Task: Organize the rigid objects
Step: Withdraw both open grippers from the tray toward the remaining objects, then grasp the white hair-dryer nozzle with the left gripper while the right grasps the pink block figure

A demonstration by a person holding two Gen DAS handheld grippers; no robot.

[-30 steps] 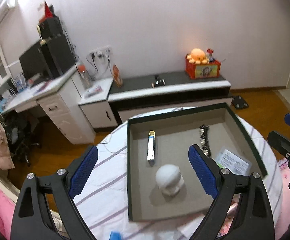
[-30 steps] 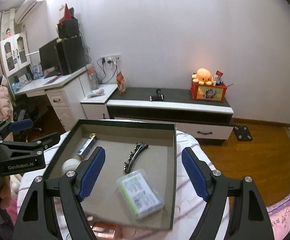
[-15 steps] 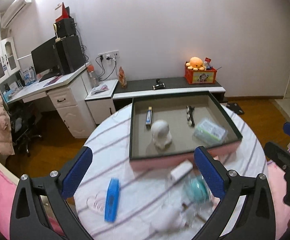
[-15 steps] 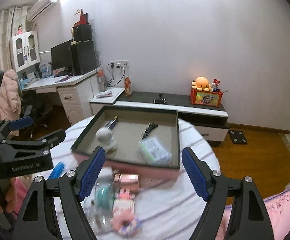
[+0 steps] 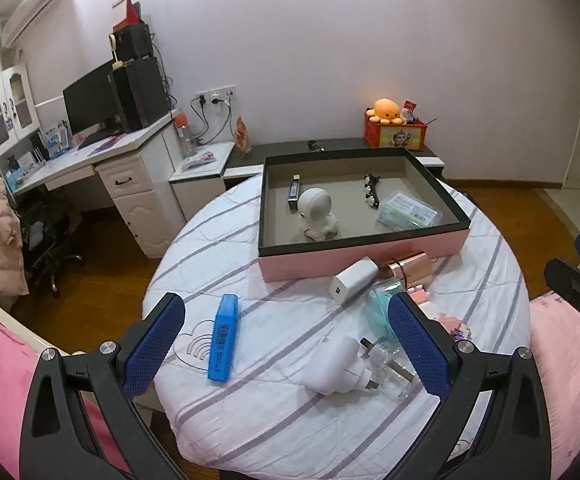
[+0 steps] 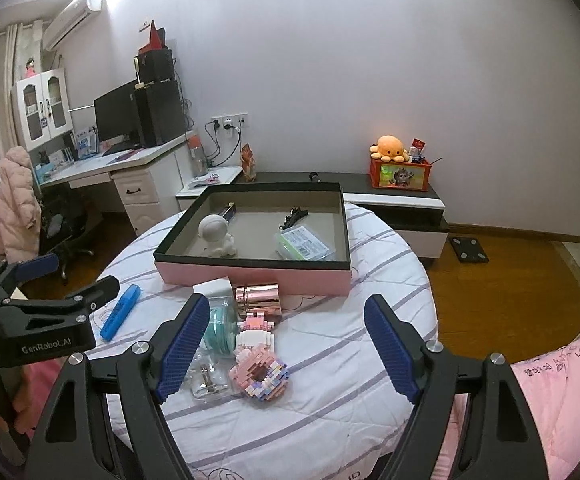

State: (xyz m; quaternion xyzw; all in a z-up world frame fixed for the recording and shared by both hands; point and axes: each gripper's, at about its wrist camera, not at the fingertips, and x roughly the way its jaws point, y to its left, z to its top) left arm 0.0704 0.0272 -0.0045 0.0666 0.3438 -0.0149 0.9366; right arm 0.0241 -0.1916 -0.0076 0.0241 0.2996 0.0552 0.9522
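Note:
A pink box with a dark rim (image 5: 364,257) (image 6: 250,272) sits at the far side of the round striped table (image 5: 274,420). In it are a white astronaut figure (image 5: 317,214) (image 6: 216,236), a blue tube (image 5: 294,192), a black hair clip (image 5: 371,190) and a clear packet (image 5: 408,212) (image 6: 305,245). In front lie a blue case (image 5: 223,336) (image 6: 120,312), a white charger (image 5: 354,282), a white plug (image 5: 340,368), a rose-gold cylinder (image 6: 258,298), a teal item (image 6: 220,326) and a pink block donut (image 6: 260,374). My left gripper (image 5: 288,348) and right gripper (image 6: 284,350) are both open and empty, held above the table's near side.
A white desk with a monitor (image 5: 90,100) stands at the left. A low dark cabinet with an orange toy box (image 5: 395,134) runs along the far wall. Pink bedding (image 6: 558,400) lies near the table on the right. A clear bottle (image 5: 390,372) lies by the plug.
Both grippers have pulled back and up from over the box toward the table's near side. The loose objects in front of the box have come into view.

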